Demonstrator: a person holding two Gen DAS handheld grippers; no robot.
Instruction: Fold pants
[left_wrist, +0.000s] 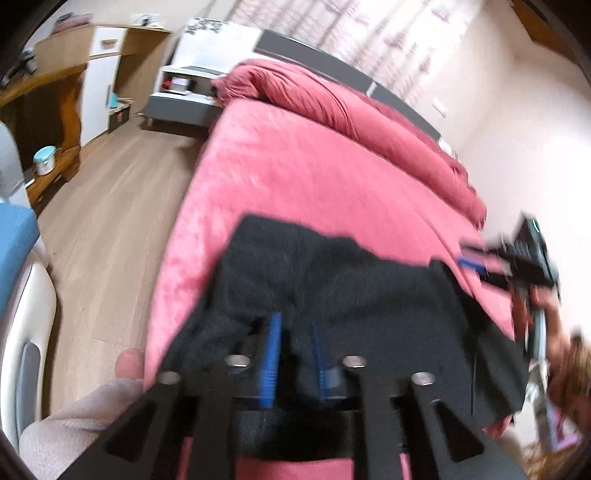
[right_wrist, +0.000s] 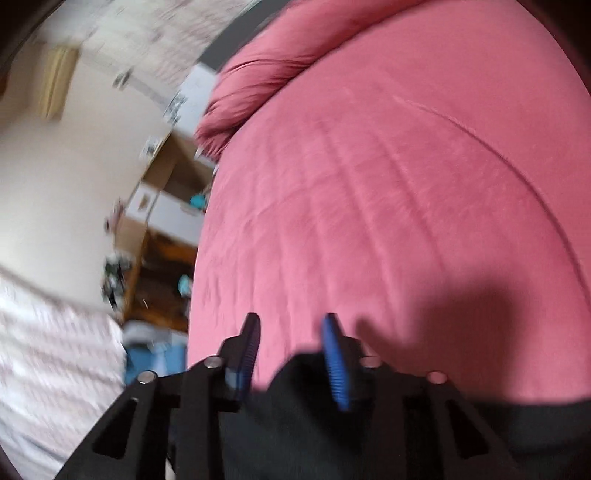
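Pants (left_wrist: 332, 295), black and folded, lie near on the pink bed (left_wrist: 295, 166); both grippers, left gripper (left_wrist: 295, 332) and right gripper (right_wrist: 291, 325), hover with jaws parted, holding nothing, and should smooth edges squarely.

Beyond the black pants (left_wrist: 332, 295), the pink bed (left_wrist: 295, 166) lies bare up to the bunched duvet (left_wrist: 351, 107) at its far edge. Open wooden floor (left_wrist: 122, 206) runs along the left.

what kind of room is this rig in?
Most likely a home bedroom: a bed with a pink bedspread, a rolled red duvet near the headboard, a bedside table and a wooden shelf unit along the wall.
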